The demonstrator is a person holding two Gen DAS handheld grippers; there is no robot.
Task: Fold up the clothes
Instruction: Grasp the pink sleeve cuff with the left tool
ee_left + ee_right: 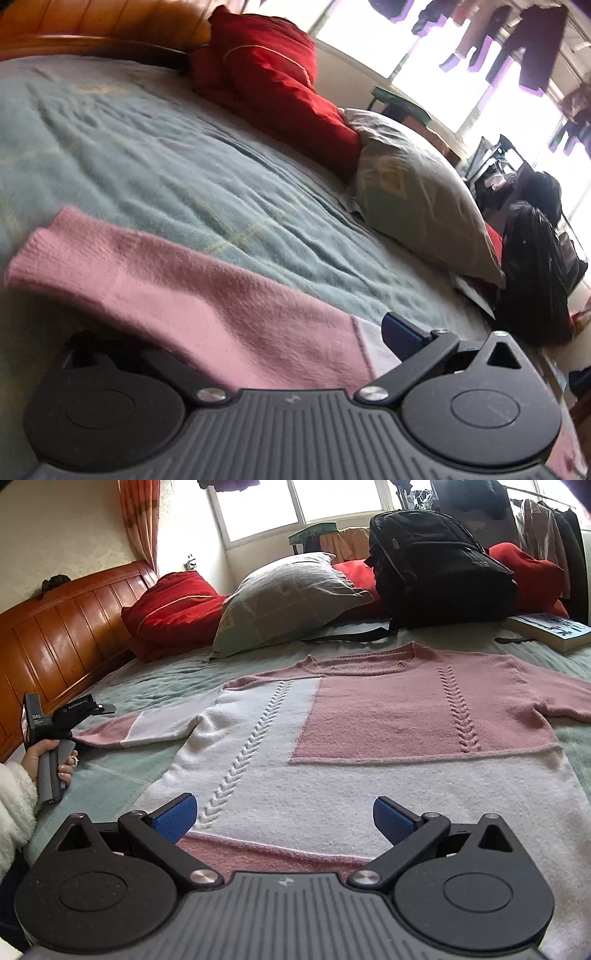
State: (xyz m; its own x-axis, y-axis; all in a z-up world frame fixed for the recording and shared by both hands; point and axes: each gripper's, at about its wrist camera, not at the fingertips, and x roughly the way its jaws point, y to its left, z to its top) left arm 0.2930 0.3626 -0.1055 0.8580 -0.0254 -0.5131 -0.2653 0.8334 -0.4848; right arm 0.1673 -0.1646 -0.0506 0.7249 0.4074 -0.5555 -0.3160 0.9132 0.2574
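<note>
Sweater spread flat on bed for folding; right hand-held gripper gapes over hem, left hand-held gripper straddles sleeve, grip unclear.

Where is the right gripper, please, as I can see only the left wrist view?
Observer: The right gripper is open at the hem of the sweater, near its middle.
Operator: Thank you. Is the sweater spread out flat?
Observer: Yes, it lies front up on the bed, sleeves out to either side.
Operator: Is anything close to the sleeve I cannot see?
Observer: A book lies beyond that sleeve, not touching it.
</note>
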